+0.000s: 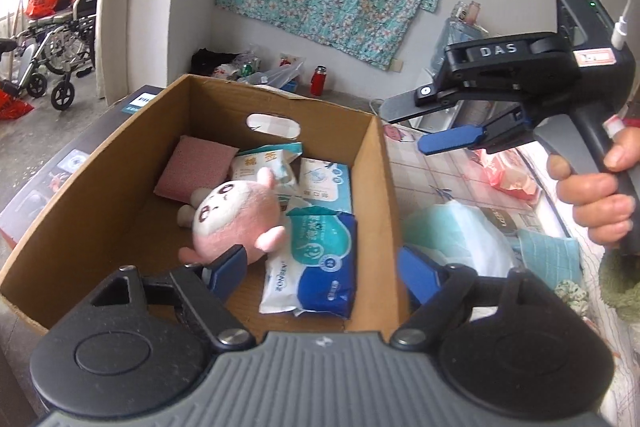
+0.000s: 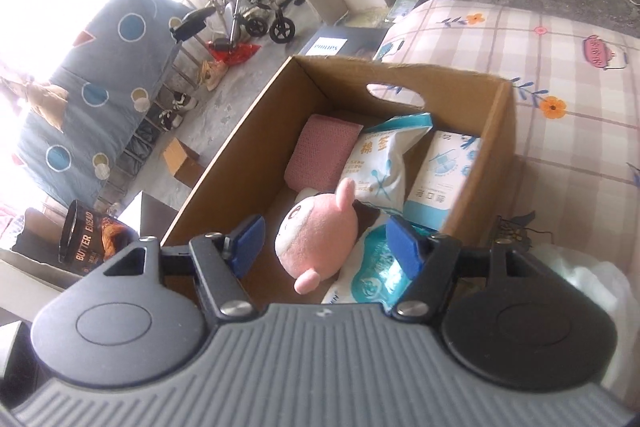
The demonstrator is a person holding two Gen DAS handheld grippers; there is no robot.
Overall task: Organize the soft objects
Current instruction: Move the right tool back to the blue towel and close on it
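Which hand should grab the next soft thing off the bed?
Probably the right. Both tongs are open and empty, but the right tongs hang over the bed, while the left tongs point into the cardboard box, where the pink plush already lies.

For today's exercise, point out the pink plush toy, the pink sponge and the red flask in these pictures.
Pink plush toy (image 1: pixel 234 213): left wrist view, on its white face.
Pink sponge (image 2: pixel 320 153): right wrist view, on its flat top.
Red flask (image 1: pixel 317 81): left wrist view, on its body.

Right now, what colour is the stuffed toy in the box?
The stuffed toy is pink with a white face, clearest in the right wrist view.
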